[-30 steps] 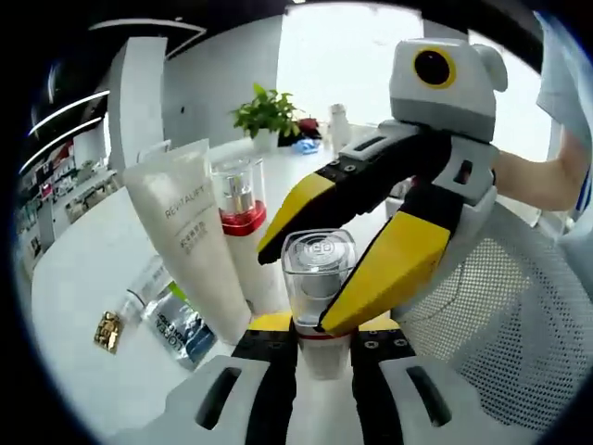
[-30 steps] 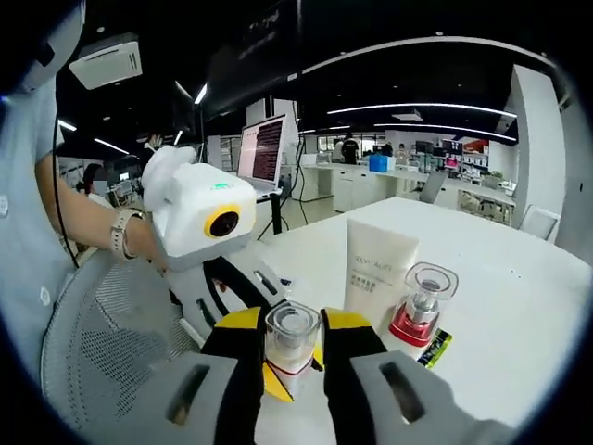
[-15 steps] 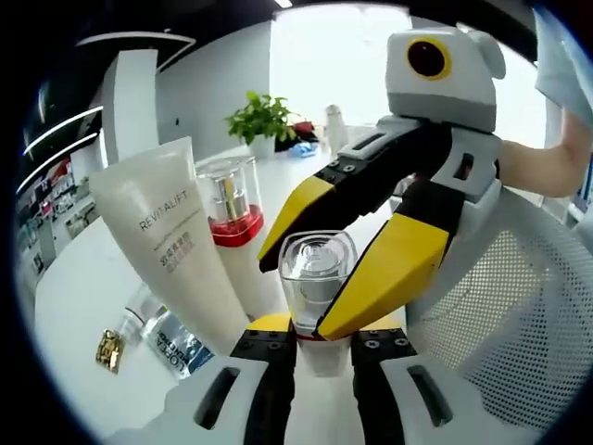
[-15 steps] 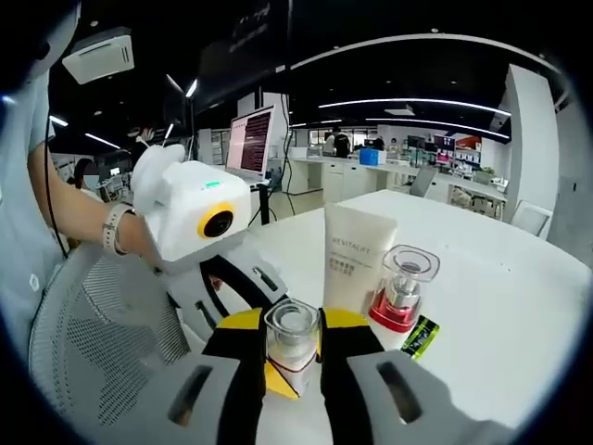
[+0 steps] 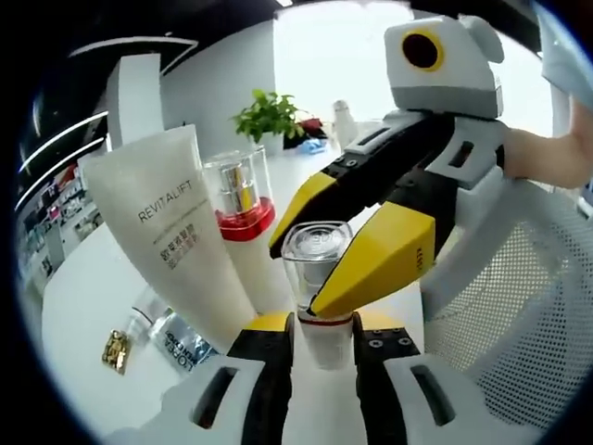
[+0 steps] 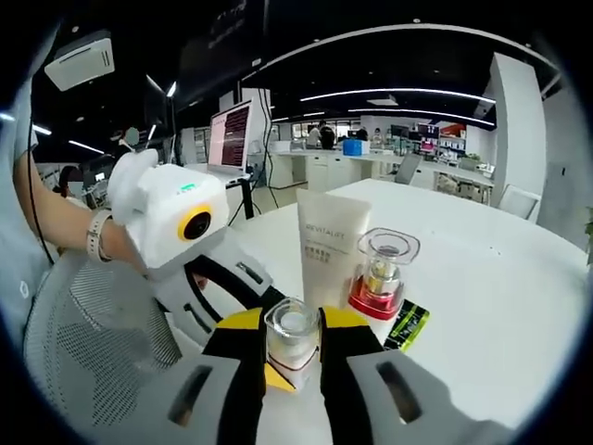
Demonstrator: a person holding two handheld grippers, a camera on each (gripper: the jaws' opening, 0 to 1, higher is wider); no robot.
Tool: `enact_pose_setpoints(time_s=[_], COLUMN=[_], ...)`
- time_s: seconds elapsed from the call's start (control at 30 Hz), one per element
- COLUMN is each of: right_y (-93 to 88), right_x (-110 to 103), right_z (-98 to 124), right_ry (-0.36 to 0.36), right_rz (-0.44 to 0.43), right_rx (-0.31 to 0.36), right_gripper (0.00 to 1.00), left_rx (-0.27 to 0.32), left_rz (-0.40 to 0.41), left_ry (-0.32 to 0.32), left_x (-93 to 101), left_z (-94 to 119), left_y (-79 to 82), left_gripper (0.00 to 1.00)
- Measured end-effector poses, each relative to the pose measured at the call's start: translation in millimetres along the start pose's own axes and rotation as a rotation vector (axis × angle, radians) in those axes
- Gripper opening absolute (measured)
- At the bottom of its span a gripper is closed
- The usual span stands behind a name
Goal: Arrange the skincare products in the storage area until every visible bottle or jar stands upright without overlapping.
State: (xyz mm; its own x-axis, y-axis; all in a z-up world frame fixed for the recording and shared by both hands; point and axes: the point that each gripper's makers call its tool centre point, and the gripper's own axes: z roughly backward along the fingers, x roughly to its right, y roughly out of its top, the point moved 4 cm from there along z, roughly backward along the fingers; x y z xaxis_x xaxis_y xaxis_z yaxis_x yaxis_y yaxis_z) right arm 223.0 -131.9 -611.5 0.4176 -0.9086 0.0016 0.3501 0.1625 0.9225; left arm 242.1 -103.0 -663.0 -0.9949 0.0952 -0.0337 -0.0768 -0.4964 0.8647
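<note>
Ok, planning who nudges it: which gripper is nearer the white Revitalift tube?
Left, probably. The white tube stands right beside the left gripper, at its left jaw; the right gripper clasps the small bottle on the far side.

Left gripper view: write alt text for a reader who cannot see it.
Both tongs, the left from below and the right from above, close on a small clear-capped bottle over a white table. Beside it stand a white Revitalift tube and a red-collared bottle.
</note>
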Motion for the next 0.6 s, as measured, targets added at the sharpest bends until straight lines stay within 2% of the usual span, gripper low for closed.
enact_pose_setpoints(time_s=[0.33, 0.47, 0.6], right_y=[-9.3, -9.0, -8.0], right_x=[5.6, 4.9, 3.5], right_z=[-6.2, -4.5, -5.3], right_ry=[-0.006, -0.003, -0.001], right_rz=[-0.019, -0.021, -0.017], right_rx=[-0.061, -0.058, -0.052], right_gripper=[0.21, 0.22, 0.22], left_rx=[-0.005, 0.009, 0.016], left_rz=[0.053, 0.081, 0.075], left_ry=[-0.010, -0.010, 0.004], left_x=[-1.5, -1.8, -2.1], left_z=[-8.0, -8.5, -8.6], left_y=[-9.4, -10.9, -13.2], left_gripper=[0.18, 0.18, 0.19])
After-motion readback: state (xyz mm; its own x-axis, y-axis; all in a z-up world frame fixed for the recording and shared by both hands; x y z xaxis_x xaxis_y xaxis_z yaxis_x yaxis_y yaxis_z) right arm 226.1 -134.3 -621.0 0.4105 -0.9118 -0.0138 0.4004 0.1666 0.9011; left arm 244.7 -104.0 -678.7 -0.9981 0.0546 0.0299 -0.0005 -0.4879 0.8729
